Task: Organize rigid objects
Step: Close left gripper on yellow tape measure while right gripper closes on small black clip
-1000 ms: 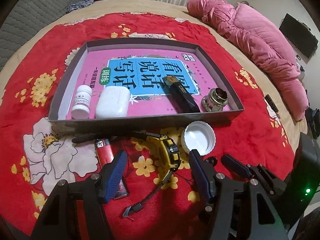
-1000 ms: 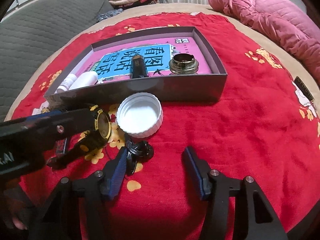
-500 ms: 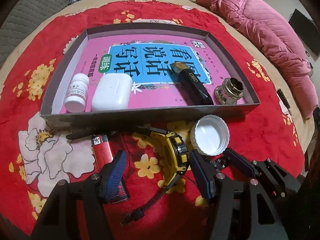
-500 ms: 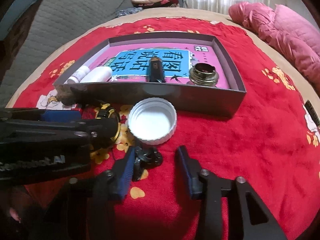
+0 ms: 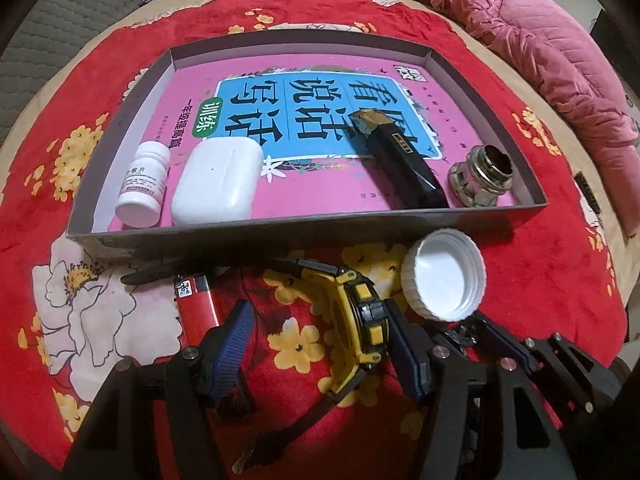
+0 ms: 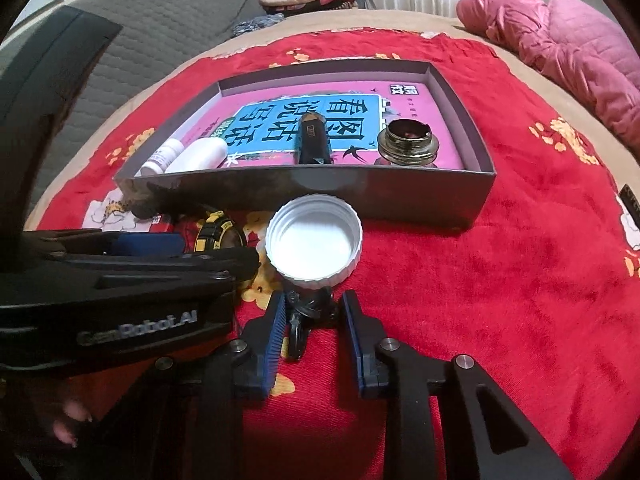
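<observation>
A yellow-and-black watch (image 5: 356,320) lies on the red floral cloth in front of the grey box (image 5: 280,226). My left gripper (image 5: 318,354) is open around the watch, which sits against the right finger (image 5: 404,354). A small black clip-like piece (image 6: 310,312) lies between the pads of my right gripper (image 6: 314,324). Its jaws are closing; the left pad (image 6: 277,332) is at the piece and a thin gap shows on the right. A white cap (image 6: 314,240) rests just beyond, and a red lighter (image 5: 198,306) lies to the left.
The box holds a pink book (image 5: 320,184), a white bottle (image 5: 144,184), a white case (image 5: 218,180), a black bar (image 5: 404,168) and a metal fitting (image 5: 480,176). The left tool's black frame (image 6: 140,280) crowds the right wrist view. A pink quilt (image 5: 540,40) lies at the back right.
The right jaws have narrowed from wide open to close around the black piece. The left gripper has sunk toward the cloth, and the watch now sits between its fingers.
</observation>
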The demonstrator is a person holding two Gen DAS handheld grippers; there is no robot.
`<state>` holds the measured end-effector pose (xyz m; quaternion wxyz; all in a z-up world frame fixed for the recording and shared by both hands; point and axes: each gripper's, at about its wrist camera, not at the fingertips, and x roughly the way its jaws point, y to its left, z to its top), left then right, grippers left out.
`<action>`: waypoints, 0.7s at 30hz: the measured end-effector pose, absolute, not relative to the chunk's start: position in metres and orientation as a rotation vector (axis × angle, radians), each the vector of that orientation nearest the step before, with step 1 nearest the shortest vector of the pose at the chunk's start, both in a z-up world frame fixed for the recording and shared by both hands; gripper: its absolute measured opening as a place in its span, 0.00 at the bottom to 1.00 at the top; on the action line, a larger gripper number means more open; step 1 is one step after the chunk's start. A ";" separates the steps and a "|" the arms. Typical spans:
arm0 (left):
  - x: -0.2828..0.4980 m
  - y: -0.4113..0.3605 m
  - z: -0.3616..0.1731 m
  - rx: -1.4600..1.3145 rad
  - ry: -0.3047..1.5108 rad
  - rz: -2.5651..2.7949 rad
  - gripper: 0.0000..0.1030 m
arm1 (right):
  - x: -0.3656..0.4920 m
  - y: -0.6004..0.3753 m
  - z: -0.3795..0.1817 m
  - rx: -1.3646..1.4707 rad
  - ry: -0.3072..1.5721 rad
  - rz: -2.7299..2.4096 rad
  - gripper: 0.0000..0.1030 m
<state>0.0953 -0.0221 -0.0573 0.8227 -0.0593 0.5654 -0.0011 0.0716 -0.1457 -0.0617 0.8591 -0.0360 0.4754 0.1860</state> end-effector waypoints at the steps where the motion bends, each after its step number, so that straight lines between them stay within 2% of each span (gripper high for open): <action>1: 0.096 -0.023 -0.058 -0.123 1.205 0.002 0.62 | 0.072 -0.146 -0.061 -0.070 1.001 0.391 0.28; 4: 0.099 -0.025 -0.060 -0.108 1.205 0.014 0.61 | 0.072 -0.149 -0.060 -0.051 1.005 0.396 0.27; 6: 0.099 -0.026 -0.060 -0.108 1.199 0.005 0.54 | 0.072 -0.151 -0.059 -0.033 1.010 0.400 0.27; 8: 0.101 -0.027 -0.058 -0.111 1.190 -0.002 0.43 | 0.072 -0.152 -0.059 -0.021 1.015 0.403 0.27; 10: 0.101 -0.026 -0.058 -0.119 1.189 -0.009 0.39 | 0.073 -0.153 -0.059 -0.011 1.017 0.405 0.27; 13: 0.102 -0.025 -0.057 -0.132 1.182 -0.022 0.25 | 0.071 -0.154 -0.057 -0.007 1.014 0.410 0.27; 21: 0.093 -0.026 -0.051 -0.111 1.166 -0.044 0.21 | 0.068 -0.163 -0.052 0.032 1.020 0.415 0.25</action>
